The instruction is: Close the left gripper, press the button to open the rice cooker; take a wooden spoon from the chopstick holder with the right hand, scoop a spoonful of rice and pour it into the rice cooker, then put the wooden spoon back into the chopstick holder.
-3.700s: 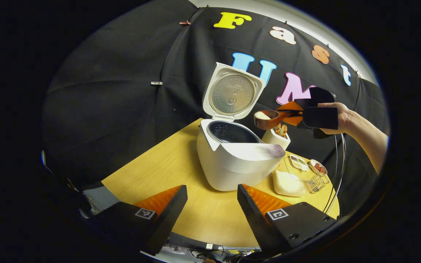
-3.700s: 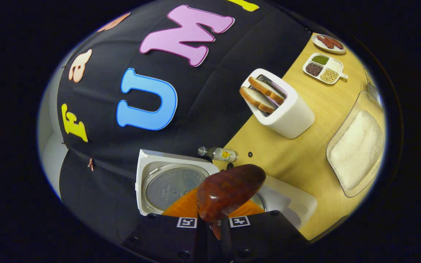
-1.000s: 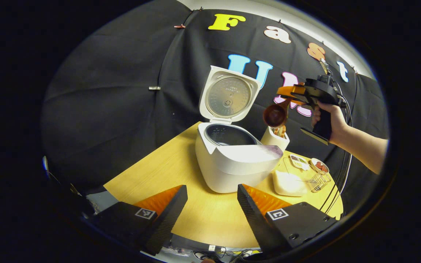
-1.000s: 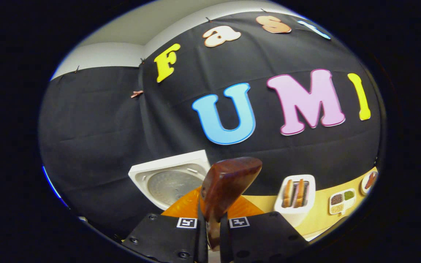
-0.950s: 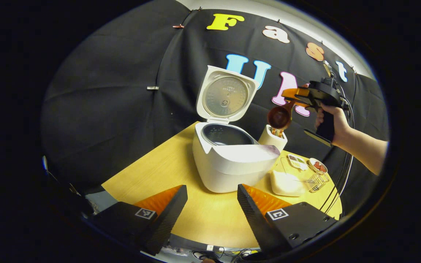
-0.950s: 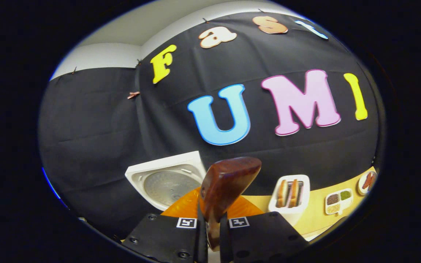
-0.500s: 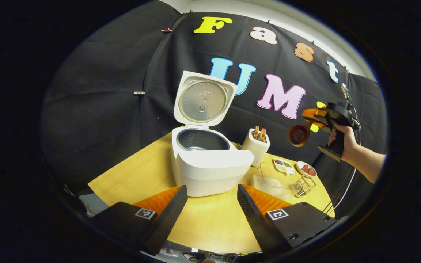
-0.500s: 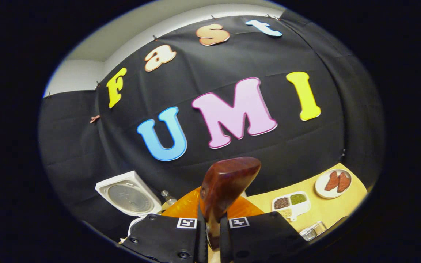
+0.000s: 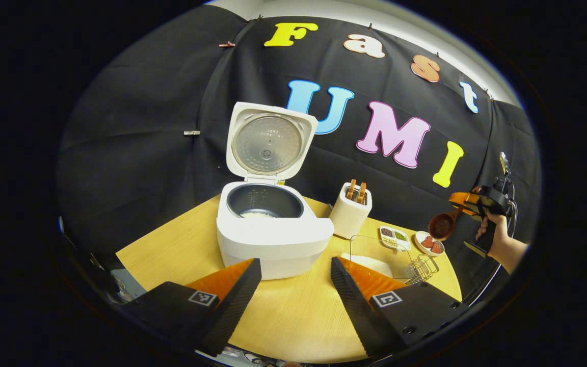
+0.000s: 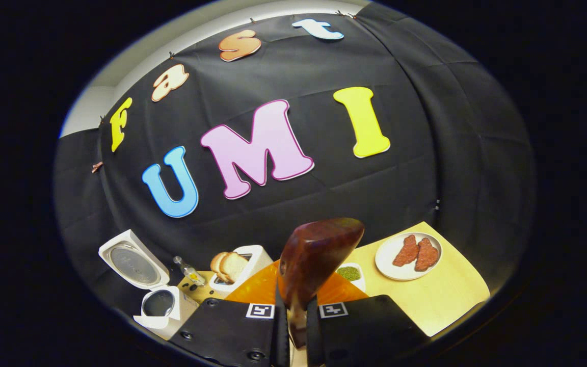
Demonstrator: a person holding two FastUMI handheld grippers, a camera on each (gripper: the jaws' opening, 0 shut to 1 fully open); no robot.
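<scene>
Two fingers of the right gripper squeeze the wooden spoon, up over the desk. Left gripper is wide apart, holding nothing, near the open rice cooker.

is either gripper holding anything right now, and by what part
The right gripper is shut on the wooden spoon, pinching its handle just below the bowl. The left gripper is open and holds nothing.

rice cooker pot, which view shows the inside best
The left gripper view: it looks down into the open rice cooker, where the dark inner pot shows a little rice at the bottom, under the raised lid. The right gripper view shows the cooker small at the edge, its contents too small to tell.
</scene>
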